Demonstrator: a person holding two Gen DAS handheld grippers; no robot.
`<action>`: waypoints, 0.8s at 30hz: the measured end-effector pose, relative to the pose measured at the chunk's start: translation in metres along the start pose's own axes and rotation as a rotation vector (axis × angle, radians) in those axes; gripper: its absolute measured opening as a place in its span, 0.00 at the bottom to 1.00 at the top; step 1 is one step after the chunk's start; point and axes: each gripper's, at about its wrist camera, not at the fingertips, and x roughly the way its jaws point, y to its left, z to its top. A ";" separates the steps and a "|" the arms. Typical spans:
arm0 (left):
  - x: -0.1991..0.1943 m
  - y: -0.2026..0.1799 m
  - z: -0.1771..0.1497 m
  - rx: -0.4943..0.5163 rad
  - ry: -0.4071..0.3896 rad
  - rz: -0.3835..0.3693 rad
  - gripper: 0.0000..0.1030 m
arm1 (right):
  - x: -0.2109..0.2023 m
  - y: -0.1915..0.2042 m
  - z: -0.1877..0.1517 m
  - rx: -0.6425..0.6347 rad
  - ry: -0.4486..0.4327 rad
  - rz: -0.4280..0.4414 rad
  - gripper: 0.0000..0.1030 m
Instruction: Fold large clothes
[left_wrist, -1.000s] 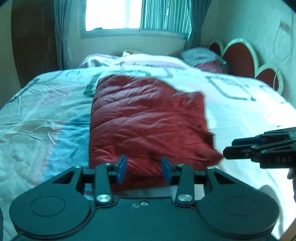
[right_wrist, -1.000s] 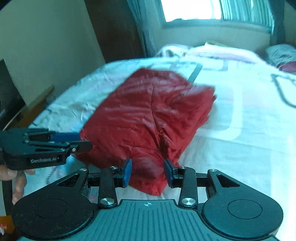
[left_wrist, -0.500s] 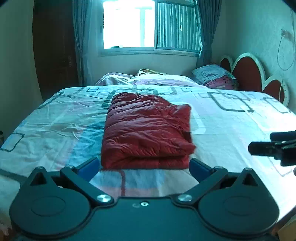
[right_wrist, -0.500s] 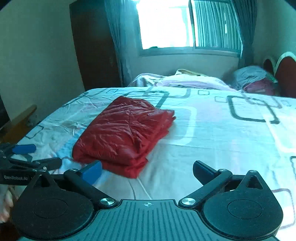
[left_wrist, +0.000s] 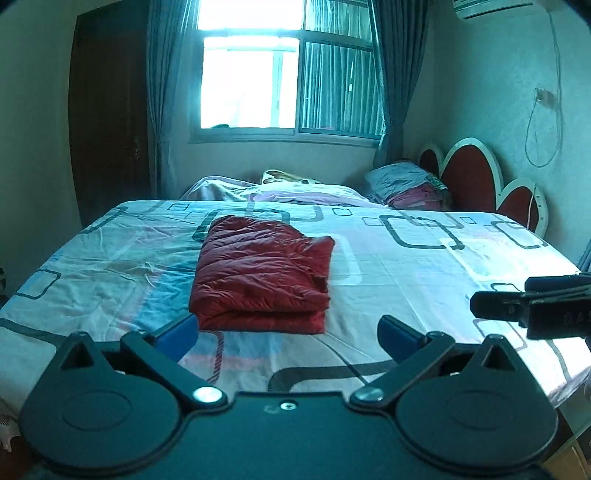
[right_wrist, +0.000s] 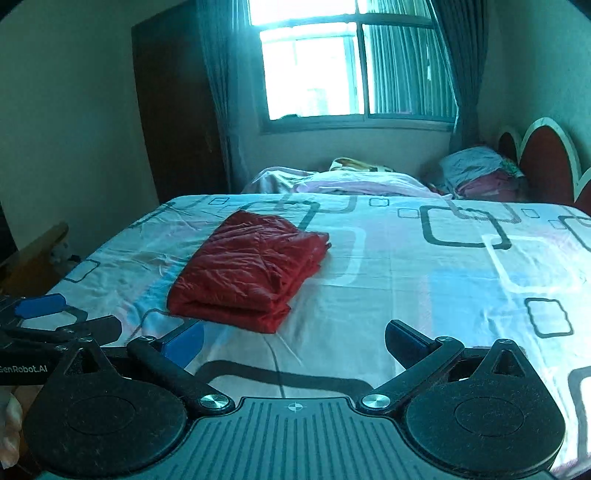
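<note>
Red jacket (left_wrist: 262, 273) lies folded mid-frame on the bed (left_wrist: 424, 266), long axis toward the window; left tongs (left_wrist: 288, 334) and right tongs (right_wrist: 295, 338) gape wide, empty

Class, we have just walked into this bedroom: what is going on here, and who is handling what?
A person holds a gripper in each hand at the near edge of the bed. The red padded garment lies folded into a neat stack on the patterned sheet, touched by nothing. The left gripper and right gripper both stand wide open and empty, clear of the garment, so the fold looks finished.
</note>
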 end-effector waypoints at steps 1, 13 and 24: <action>-0.003 -0.002 -0.001 0.002 -0.003 -0.001 1.00 | -0.003 0.002 -0.002 -0.009 0.003 -0.007 1.00; -0.022 -0.005 -0.003 0.013 -0.039 -0.014 1.00 | -0.029 0.005 -0.008 -0.003 -0.008 -0.018 1.00; -0.025 -0.002 -0.003 0.021 -0.052 -0.030 1.00 | -0.037 0.002 -0.005 -0.004 -0.015 -0.021 1.00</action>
